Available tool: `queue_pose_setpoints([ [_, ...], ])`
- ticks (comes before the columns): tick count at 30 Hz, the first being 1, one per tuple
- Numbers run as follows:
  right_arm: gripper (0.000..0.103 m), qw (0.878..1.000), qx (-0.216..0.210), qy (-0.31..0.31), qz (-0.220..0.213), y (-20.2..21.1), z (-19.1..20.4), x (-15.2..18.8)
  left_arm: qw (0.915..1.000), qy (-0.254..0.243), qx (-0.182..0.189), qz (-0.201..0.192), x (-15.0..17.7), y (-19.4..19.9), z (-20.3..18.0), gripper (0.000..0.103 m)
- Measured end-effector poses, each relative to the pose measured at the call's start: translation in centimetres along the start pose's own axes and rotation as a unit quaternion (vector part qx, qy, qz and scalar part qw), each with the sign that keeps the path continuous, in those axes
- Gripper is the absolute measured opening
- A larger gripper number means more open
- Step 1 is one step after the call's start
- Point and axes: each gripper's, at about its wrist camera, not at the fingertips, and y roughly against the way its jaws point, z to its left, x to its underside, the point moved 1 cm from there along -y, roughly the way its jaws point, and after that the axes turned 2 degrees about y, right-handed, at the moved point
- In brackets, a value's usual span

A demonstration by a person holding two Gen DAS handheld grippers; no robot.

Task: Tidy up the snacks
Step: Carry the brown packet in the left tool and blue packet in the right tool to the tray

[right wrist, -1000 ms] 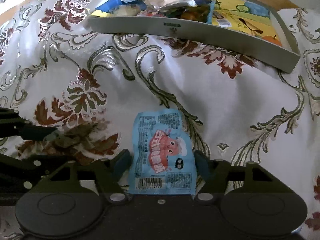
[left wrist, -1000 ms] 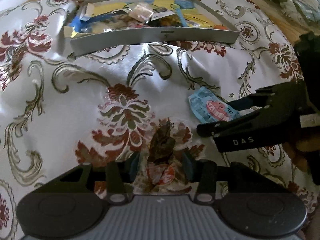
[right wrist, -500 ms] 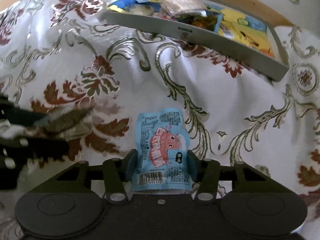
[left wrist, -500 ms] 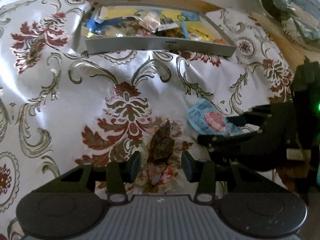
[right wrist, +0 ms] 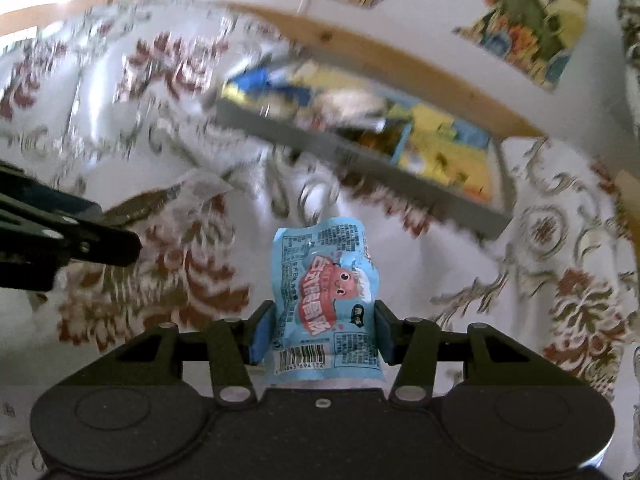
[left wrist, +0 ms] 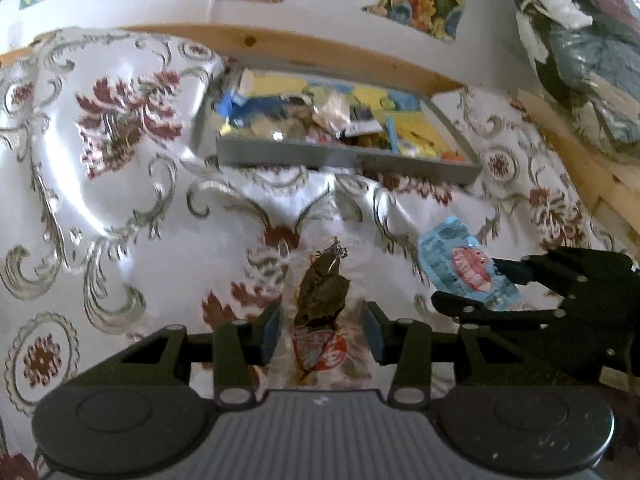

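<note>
Floral-clothed bench (left wrist: 120, 240) ahead: both fingers grip packets, clear snack packet (left wrist: 320, 312) and blue snack packet (right wrist: 326, 300), gray tray (left wrist: 344, 156) beyond awaits them

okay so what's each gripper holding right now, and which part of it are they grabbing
The left gripper pinches a clear snack packet by its lower end. The right gripper pinches a blue snack packet by its barcode end.
</note>
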Motion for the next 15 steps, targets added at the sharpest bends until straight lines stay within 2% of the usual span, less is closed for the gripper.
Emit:
queue_pose_setpoints([
  [7,0.053,0.995,0.033,-0.039,-0.085,0.5,-2.2,-1.7,0.9987,0.013,-0.022,-0.045,-4.6,-0.4,-0.5,0.048],
  [15,0.053,0.98,0.066,-0.107,-0.156,-2.3,-7.1,-4.6,0.9966,0.0,-0.035,-0.075,-11.6,-3.5,-2.1,0.048],
])
